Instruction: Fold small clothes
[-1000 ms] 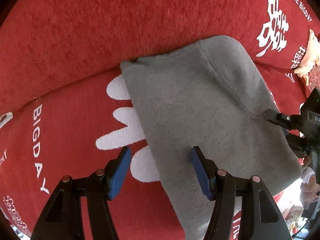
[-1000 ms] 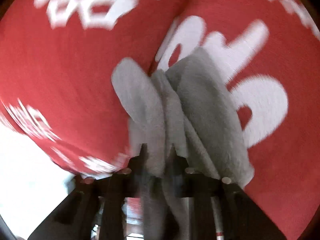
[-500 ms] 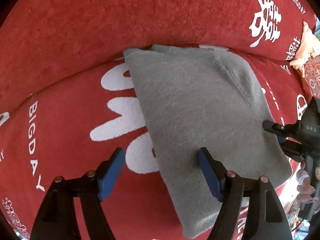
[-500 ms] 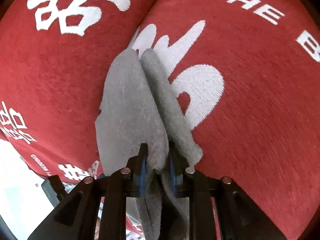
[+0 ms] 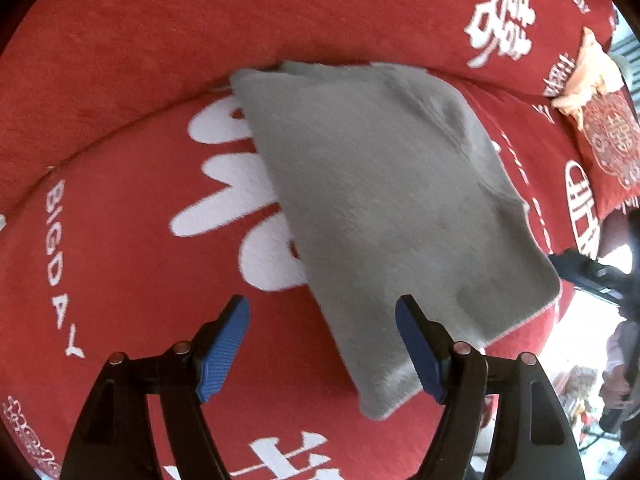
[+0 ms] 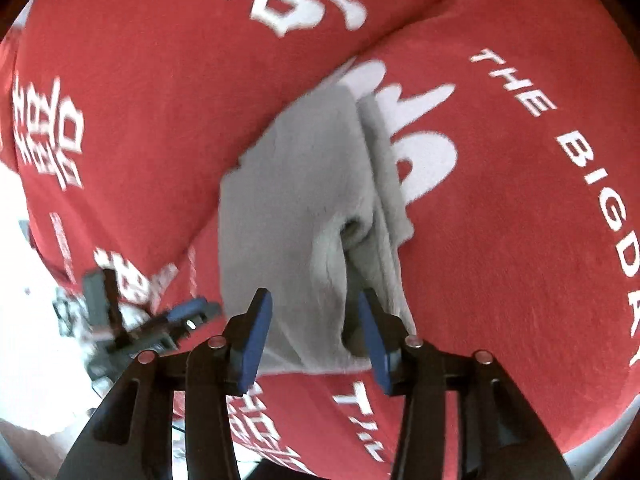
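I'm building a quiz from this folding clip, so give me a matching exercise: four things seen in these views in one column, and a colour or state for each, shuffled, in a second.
Things:
1. folded garment
2. sofa cover
3. left tongs
4. right tongs

Colours or states:
A. red with white lettering
B. grey, lying flat on the seat
C. opening, with the garment's edge between the pads
D. open wide, one pad over the red cover and one over the garment

Pairs: 1-B, 2-A, 3-D, 4-C
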